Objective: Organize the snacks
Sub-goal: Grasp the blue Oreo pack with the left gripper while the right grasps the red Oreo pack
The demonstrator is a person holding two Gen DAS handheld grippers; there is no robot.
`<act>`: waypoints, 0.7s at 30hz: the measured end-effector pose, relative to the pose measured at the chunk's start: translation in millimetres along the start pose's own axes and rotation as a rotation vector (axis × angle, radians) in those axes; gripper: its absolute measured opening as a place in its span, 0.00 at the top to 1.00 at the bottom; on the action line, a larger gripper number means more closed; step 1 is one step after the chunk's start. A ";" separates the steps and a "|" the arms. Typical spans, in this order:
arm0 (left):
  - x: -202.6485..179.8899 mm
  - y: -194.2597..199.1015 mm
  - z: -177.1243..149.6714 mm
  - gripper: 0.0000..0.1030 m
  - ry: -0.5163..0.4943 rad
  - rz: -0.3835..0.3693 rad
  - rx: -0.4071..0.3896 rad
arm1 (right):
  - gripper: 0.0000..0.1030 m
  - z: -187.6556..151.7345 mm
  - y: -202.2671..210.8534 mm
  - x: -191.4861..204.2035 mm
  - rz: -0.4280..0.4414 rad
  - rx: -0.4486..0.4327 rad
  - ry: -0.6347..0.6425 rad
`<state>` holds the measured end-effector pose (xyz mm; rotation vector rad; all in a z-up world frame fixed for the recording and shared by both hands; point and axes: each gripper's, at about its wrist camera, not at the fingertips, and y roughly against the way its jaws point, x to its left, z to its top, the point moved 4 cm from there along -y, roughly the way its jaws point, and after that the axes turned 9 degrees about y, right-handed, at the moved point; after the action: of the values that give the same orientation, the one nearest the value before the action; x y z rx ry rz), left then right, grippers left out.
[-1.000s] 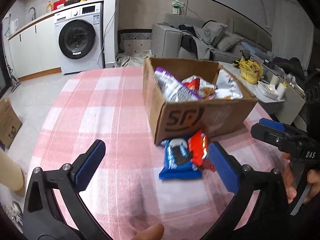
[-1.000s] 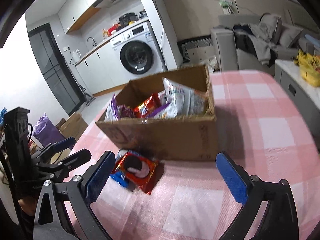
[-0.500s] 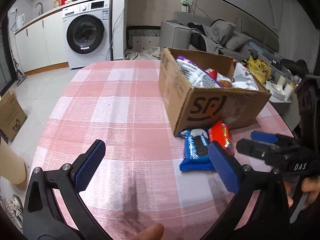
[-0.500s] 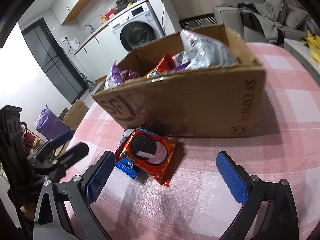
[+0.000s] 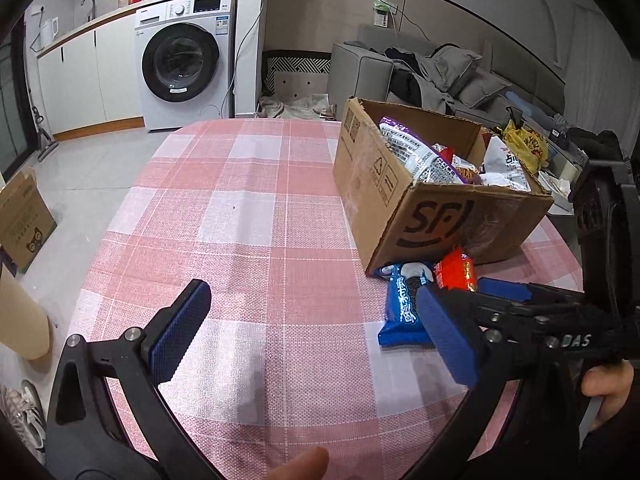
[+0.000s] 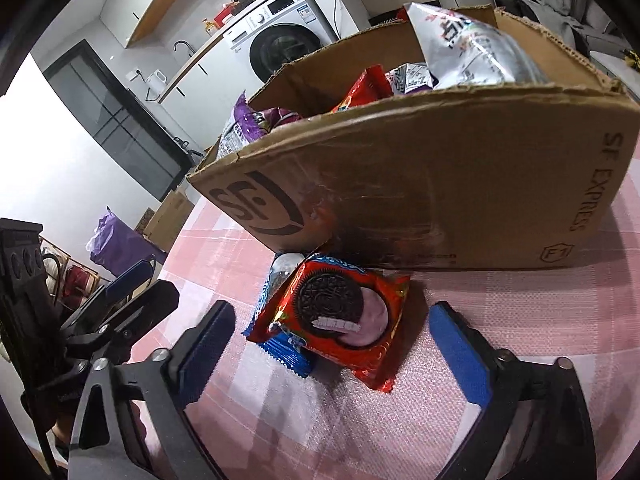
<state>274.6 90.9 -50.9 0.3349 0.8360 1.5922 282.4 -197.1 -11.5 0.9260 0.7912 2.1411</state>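
Most of the sorting looked done: the cardboard box on the pink checked tablecloth already held several snack bags, and only two cookie packets appeared left, lying on the cloth just against the box's front wall. The red packet sat on top of the blue packet, overlapping it. The right gripper had its jaws apart and just been narrowing them, with the packets ahead and between the pads but not yet pressed (so nothing was held). The left gripper stood wide apart over bare cloth, empty. The right wrist view showed the stacking and the red packet's printed cookie; the left wrist view showed instead the blue packet's length, the box's filling from above, and the right gripper reaching in beside the packets.
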 end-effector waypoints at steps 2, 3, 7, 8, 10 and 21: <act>-1.4 0.0 -0.1 0.01 -0.004 -0.001 -0.001 | 0.24 1.0 -0.7 -2.2 -0.010 -0.003 0.005; -1.8 -0.2 -0.2 0.01 -0.006 0.000 -0.002 | 0.30 1.1 -1.9 -2.1 0.004 0.002 0.003; -3.6 -0.8 -2.1 0.01 -0.012 0.001 0.000 | 0.46 0.7 2.7 -6.5 -0.004 -0.019 0.013; -4.4 -1.6 -2.5 0.01 -0.012 -0.001 0.003 | 0.47 0.3 5.0 -7.0 -0.004 -0.022 0.019; -5.9 -1.8 -4.0 0.01 -0.015 0.001 0.005 | 0.49 -1.6 12.8 -6.6 -0.010 -0.045 0.032; -27.1 -25.9 -19.6 0.01 -0.029 -0.018 0.074 | 0.49 -14.3 58.7 -19.8 -0.083 -0.100 0.081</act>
<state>286.8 58.8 -75.4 0.4018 0.8745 1.5392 262.2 -250.8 15.9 0.7464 0.7421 2.1364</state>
